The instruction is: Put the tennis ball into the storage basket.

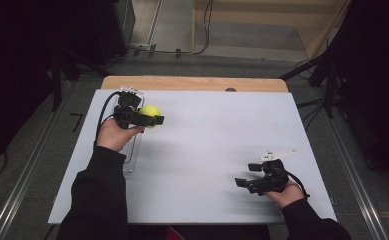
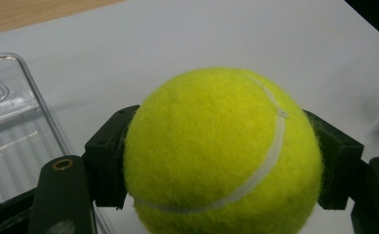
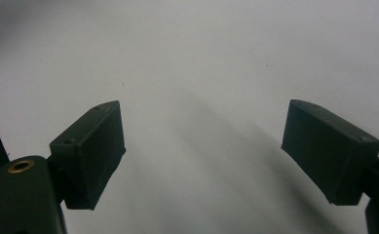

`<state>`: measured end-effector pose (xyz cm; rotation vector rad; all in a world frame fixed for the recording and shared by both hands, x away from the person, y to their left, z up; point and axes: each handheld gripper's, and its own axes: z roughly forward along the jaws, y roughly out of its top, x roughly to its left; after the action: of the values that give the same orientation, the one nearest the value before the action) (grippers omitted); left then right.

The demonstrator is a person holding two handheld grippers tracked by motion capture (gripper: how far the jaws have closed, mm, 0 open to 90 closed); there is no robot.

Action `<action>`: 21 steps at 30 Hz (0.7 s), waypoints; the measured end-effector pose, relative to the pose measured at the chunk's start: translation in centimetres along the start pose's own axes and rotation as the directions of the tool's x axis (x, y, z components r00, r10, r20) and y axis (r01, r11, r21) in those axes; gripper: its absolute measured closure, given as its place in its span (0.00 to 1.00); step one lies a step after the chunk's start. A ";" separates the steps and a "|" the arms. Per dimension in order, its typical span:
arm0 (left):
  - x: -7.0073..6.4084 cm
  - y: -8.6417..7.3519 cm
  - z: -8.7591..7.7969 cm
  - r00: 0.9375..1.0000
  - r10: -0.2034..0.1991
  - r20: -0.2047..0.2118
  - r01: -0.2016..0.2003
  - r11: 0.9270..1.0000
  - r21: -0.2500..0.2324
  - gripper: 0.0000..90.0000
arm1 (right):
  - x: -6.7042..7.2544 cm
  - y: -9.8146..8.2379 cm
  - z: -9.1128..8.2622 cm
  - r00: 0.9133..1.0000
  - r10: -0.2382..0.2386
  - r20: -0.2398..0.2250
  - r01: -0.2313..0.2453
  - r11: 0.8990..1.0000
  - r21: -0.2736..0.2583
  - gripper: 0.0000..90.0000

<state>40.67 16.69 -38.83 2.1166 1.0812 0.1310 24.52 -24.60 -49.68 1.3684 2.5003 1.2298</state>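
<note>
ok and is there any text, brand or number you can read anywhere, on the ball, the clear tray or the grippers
None can be read.
tennis ball: only the white seam shows on the side facing the camera, no brand or number.
clear plastic tray: moulded ridges, no label.
left gripper and right gripper: plain black, no markings legible.
white table cover: blank.

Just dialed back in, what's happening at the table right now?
A person is working at a white table with a gripper in each hand. The left gripper is shut on a yellow tennis ball, held at the far left of the table next to a clear plastic tray. The right gripper is over bare table at the near right, its jaws wide apart with nothing between them. Whether the ball is coming out of the tray or going in cannot be told.
</note>
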 end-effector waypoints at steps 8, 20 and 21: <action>0.7 -0.3 -0.7 1.000 -0.020 -0.011 0.019 1.000 -0.011 0.29 | 0.0 0.2 0.2 1.000 -0.008 -0.007 0.008 1.000 0.002 0.15; 1.8 -0.6 -1.2 0.998 -0.047 -0.043 0.046 0.999 -0.016 0.29 | 0.1 0.2 0.3 1.000 -0.012 -0.009 0.012 1.000 0.000 0.15; 1.9 -0.7 -1.2 0.997 -0.053 -0.047 0.052 0.998 -0.020 0.29 | 0.1 0.2 0.2 1.000 -0.010 -0.008 0.010 1.000 0.001 0.15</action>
<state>40.94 19.02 -38.81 2.0756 1.1585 0.1668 24.74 -24.35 -49.67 1.3517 2.5101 1.2357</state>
